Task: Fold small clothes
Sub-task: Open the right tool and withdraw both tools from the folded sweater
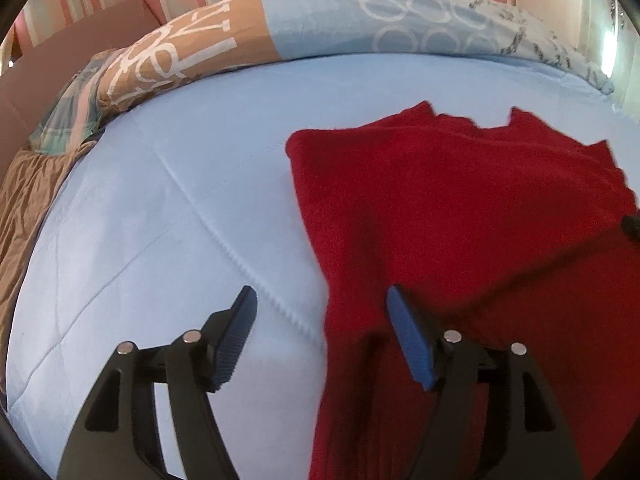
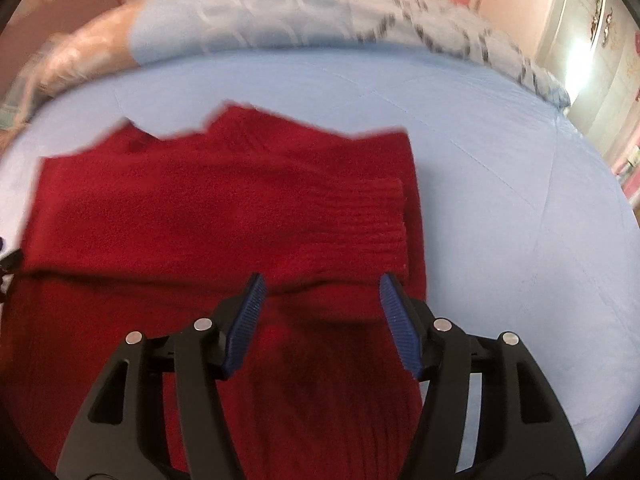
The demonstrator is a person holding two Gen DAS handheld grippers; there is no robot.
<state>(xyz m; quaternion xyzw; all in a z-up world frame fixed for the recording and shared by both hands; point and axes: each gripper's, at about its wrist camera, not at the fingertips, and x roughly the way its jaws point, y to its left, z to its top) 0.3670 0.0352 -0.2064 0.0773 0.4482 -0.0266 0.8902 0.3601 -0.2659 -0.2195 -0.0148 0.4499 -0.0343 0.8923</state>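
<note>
Both claws spread, empty; only right view shows red sweater (image 2: 224, 208) folded sleeve cuff.

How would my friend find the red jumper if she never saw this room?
Look at the big bed with the pale blue cover. The jumper lies flat on it, near the front, below the patterned pillows. It is the only dark red, knitted thing there.

The left gripper (image 1: 322, 300) is open over the edge of a red sweater (image 1: 460, 208). The sweater lies flat on a light blue bed (image 1: 160, 200). Nothing is between the blue pads (image 1: 236, 340).
</note>
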